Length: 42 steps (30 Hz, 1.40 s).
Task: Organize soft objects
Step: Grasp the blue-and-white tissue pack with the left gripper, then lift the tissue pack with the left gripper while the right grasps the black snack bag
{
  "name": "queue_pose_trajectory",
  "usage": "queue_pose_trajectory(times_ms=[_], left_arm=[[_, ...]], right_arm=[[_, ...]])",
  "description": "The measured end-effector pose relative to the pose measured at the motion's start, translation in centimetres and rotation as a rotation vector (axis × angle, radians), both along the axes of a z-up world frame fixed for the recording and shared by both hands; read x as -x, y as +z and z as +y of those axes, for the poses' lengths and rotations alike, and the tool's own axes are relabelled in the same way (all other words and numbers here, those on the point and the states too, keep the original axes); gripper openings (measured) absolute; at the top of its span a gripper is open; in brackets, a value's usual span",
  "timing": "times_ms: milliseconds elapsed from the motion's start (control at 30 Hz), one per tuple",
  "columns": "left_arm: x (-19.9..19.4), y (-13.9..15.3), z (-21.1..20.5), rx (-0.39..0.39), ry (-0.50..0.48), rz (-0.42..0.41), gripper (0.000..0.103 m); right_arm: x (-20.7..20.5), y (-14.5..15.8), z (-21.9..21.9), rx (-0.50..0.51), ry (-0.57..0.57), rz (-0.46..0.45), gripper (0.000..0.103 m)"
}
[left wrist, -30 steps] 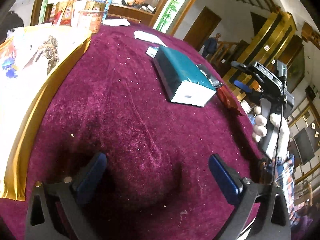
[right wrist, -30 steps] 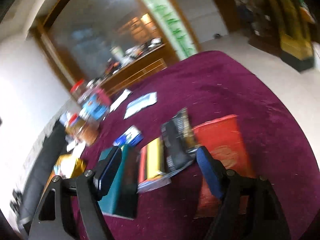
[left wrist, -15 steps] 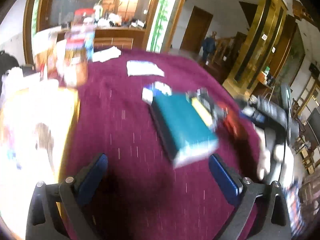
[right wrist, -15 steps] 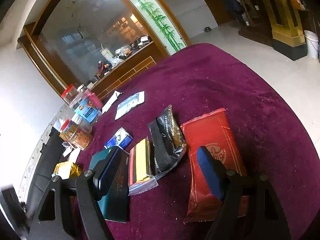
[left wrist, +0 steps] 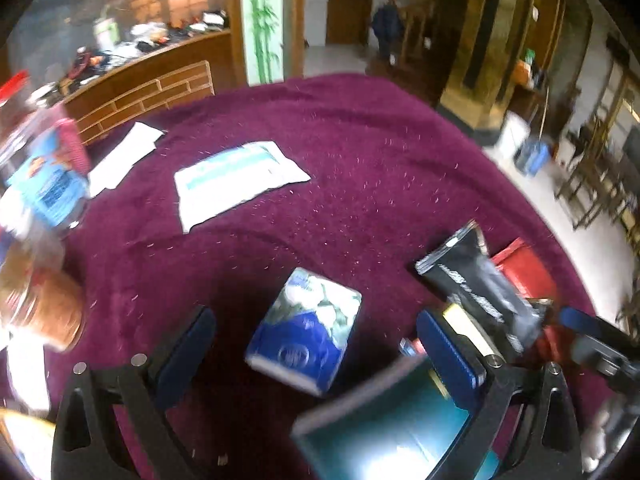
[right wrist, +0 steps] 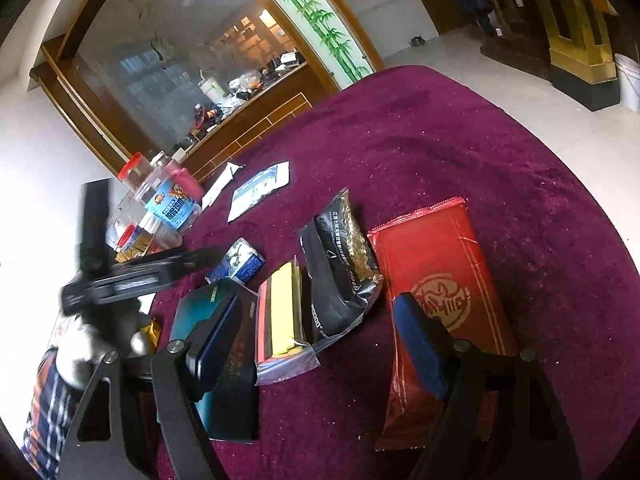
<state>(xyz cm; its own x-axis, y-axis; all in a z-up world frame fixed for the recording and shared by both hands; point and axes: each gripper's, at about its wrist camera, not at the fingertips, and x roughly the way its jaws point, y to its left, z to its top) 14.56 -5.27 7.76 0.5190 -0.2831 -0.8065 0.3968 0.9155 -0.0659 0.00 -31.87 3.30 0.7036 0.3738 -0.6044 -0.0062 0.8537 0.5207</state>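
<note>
Row: teal box [right wrist: 208,312], yellow-red zip bag [right wrist: 282,312], black pouch [right wrist: 340,276], red packet [right wrist: 436,276] aligned | Left: your blue-white tissue pack [left wrist: 306,344] lies loose between left gripper [left wrist: 320,344] fingers, apart | right gripper [right wrist: 316,344] apart, empty.

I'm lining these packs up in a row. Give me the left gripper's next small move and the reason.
Probably lower the left gripper onto the small blue tissue pack. Its jaws are open and empty, and the pack lies between them on the purple cloth, a little behind the row of teal box, yellow-and-red bag, black pouch and red packet.
</note>
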Motion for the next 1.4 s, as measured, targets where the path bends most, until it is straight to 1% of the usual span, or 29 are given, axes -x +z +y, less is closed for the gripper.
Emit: queue_pose_trajectory(times_ms=[100,167,233,267,300,333,433,533,600,700,733,767,800,933,1000,1033,1100,1133,1200,1233,1267,1300,1400], left_arm=[[-2.0,-2.2,-1.7,-0.052,-0.051,0.059,0.102],[-2.4,-3.5,-2.5,-0.093,-0.081,0.093,0.102],[-2.8,-4.0,-2.5,-0.091,-0.077,0.106,0.102],[-3.2,-4.3,-2.2,-0.100,-0.057,0.117,0.099],[-3.5,-4.5,-1.8,-0.090,-0.039,0.129,0.085],[-3.6,-4.6,-1.4,-0.083,-0.026,0.130,0.060],[-3.3,-4.4,-0.6,-0.069,-0.016,0.136,0.059],[-2.3,-3.9,0.4,-0.079,-0.004,0.109,0.059],[-1.5,-3.1,1.5,-0.048,0.017,0.097,0.059],[0.2,-1.3,4.0,0.057,0.052,0.069,0.059],[1.4,-0.3,5.0,0.091,0.070,0.051,0.059],[2.2,0.3,5.7,0.105,0.081,0.041,0.059],[3.9,1.2,6.8,0.134,0.092,0.029,0.059],[9.8,3.3,9.4,0.217,0.105,0.007,0.059],[13.9,3.6,10.7,0.280,0.113,0.002,0.059],[15.2,3.6,11.1,0.300,0.117,-0.001,0.059],[18.6,3.4,12.1,0.367,0.141,-0.019,0.059],[20.5,3.3,12.9,0.421,0.165,-0.026,0.059],[23.3,2.9,14.4,0.515,0.190,-0.017,0.059],[24.0,2.7,15.0,0.538,0.200,-0.005,0.059],[24.8,2.6,15.4,0.546,0.206,0.006,0.059],[25.8,2.8,15.8,0.536,0.214,0.012,0.059],[27.7,3.8,16.4,0.506,0.227,-0.002,0.059]], right_arm=[[0.0,0.0,-0.3,-0.001,-0.006,0.001,0.077],[0.0,0.1,-0.5,0.008,-0.012,0.001,0.077],[0.1,0.1,-0.8,0.009,-0.025,0.002,0.077],[0.1,0.1,-0.9,0.013,-0.031,0.004,0.077],[0.1,0.1,-1.0,0.014,-0.035,0.005,0.077],[0.1,0.0,-1.1,0.012,-0.039,0.006,0.077],[0.1,0.0,-1.4,0.016,-0.060,0.010,0.077],[0.1,-0.1,-1.9,0.008,-0.081,0.014,0.077],[0.1,-0.1,-2.2,0.005,-0.093,0.011,0.077],[0.2,0.0,-2.7,-0.003,-0.111,0.007,0.077],[0.2,0.0,-2.9,-0.007,-0.117,0.008,0.077],[0.2,-0.1,-3.2,-0.011,-0.125,0.012,0.077],[0.2,-0.2,-3.4,-0.018,-0.133,0.017,0.077],[0.5,-0.7,-4.9,-0.060,-0.179,0.026,0.077],[1.2,-0.6,-5.9,-0.099,-0.215,0.016,0.077],[1.7,-0.5,-6.4,-0.118,-0.231,0.001,0.077],[2.6,-0.3,-6.7,-0.088,-0.294,-0.023,0.077],[2.9,-0.4,-6.8,-0.083,-0.323,-0.014,0.077],[2.8,-0.6,-6.8,-0.106,-0.326,0.031,0.077],[2.7,-0.4,-6.7,-0.091,-0.317,0.054,0.077],[2.6,0.0,-6.5,-0.067,-0.306,0.071,0.077],[2.5,0.5,-6.1,-0.021,-0.301,0.090,0.077],[2.2,1.3,-3.4,0.238,-0.260,0.172,0.077]])
